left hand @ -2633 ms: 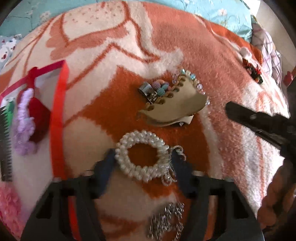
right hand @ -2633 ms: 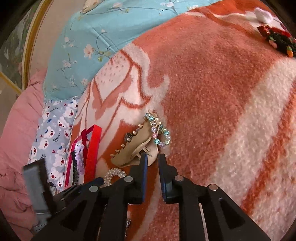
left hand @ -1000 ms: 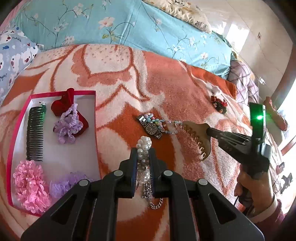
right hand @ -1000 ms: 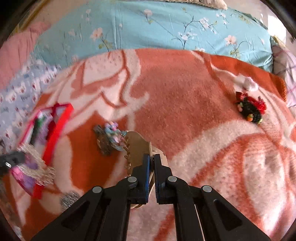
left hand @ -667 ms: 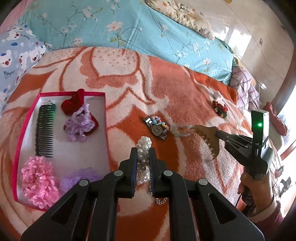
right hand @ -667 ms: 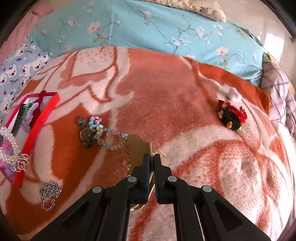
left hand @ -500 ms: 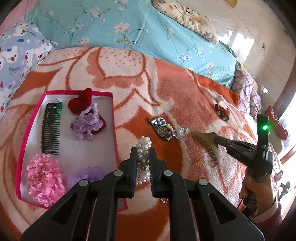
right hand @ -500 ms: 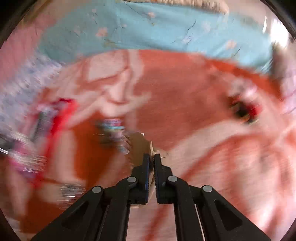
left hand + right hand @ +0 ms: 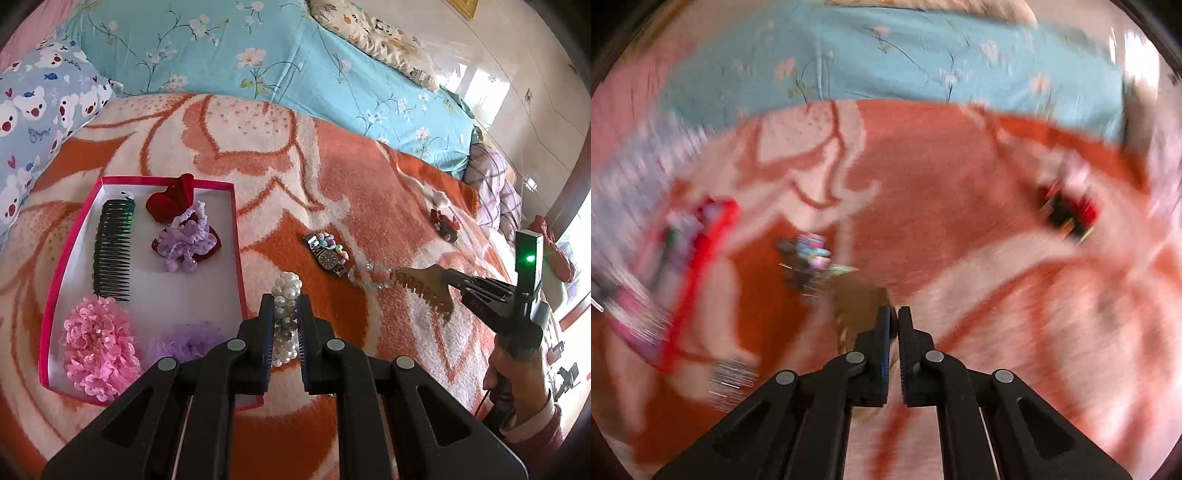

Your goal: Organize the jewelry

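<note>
Nearest in left wrist view: black left claw, clamped on a white pearl-bead bracelet w/ silver charms, held edge-on above the orange-and-cream fleece blanket on the bed, just off the near right corner of the pink-rimmed shallow white box.

Landmark = that box. Inside it: pink ruffled flower scrunchie at near left, pale purple tulle scrunchie beside it at near right, black plastic hair comb along left side, lilac crochet scrunchie lying on a dark red one, red velvet bow at far edge.

Right of box, on blanket: dark-dial metal watch w/ pastel bead bracelet touching it. Further right, black right claw pinched shut on a tan toothed plastic hair claw clip, lifted off the blanket; a clear-bead strand trails from clip toward the watch. Person's hand grips the handle.

Right wrist view badly blurred: claw together, tan clip just visible past the tips.

Far right of box: small red-and-black hair tie. Beyond the box: turquoise floral pillow, bear-print pillow at left.
</note>
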A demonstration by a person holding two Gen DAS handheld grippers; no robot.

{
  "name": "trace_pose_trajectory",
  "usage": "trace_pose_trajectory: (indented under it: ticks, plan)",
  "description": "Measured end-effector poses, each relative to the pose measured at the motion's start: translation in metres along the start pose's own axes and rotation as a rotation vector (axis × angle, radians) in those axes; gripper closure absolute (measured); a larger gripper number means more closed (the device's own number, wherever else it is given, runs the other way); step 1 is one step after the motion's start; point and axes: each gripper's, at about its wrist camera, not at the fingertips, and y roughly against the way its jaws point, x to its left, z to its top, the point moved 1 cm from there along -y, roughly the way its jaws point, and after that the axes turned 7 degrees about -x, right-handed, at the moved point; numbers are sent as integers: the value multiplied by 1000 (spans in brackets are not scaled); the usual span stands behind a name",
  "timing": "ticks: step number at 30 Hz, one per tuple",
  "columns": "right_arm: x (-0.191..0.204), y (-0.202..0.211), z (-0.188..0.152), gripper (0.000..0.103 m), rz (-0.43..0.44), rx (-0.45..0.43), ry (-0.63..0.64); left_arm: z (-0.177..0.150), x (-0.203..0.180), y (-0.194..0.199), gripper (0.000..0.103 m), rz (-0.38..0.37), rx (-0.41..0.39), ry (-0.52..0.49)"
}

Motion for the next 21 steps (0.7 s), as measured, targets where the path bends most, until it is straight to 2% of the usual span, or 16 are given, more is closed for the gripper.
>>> trace_pose_trajectory:
  ticks: [1, 3, 5, 8, 11, 13, 15, 16, 18, 21]
  plan:
    - [3, 1, 0, 100, -32, 0, 24, 0, 0, 1, 93, -2, 0, -2]
    - [1, 2, 0, 100, 58, 8, -22, -1, -1, 1, 93, -5, 3, -3]
    - [10, 4, -2, 100, -47, 0, 67, -2, -3, 1, 93, -6, 4, -3]
    - [3, 0, -3, 100, -10, 30, 9, -3, -3, 1, 93, -4, 4, -4]
    - [-8, -8, -4, 92, -21, 51, -42, -4, -3, 1, 93, -2, 6, -2]
    - [-11, 2, 0, 83, -7, -4, -78, -4, -2, 0, 93, 0, 8, 1]
    - [-6, 13, 4, 83, 62, -62, -92, -4, -1, -3, 93, -1, 13, 3]
    - [-1, 12, 8, 83, 128, -66, -96, -5, -1, -4, 93, -1, 15, 4]
    - [16, 4, 8, 84, 236, -35, -96, -6, -2, -7, 93, -2, 21, 3]
    - [45, -14, 2, 83, 309, 15, -48, -7, 0, -12, 93, 1, 34, 0]
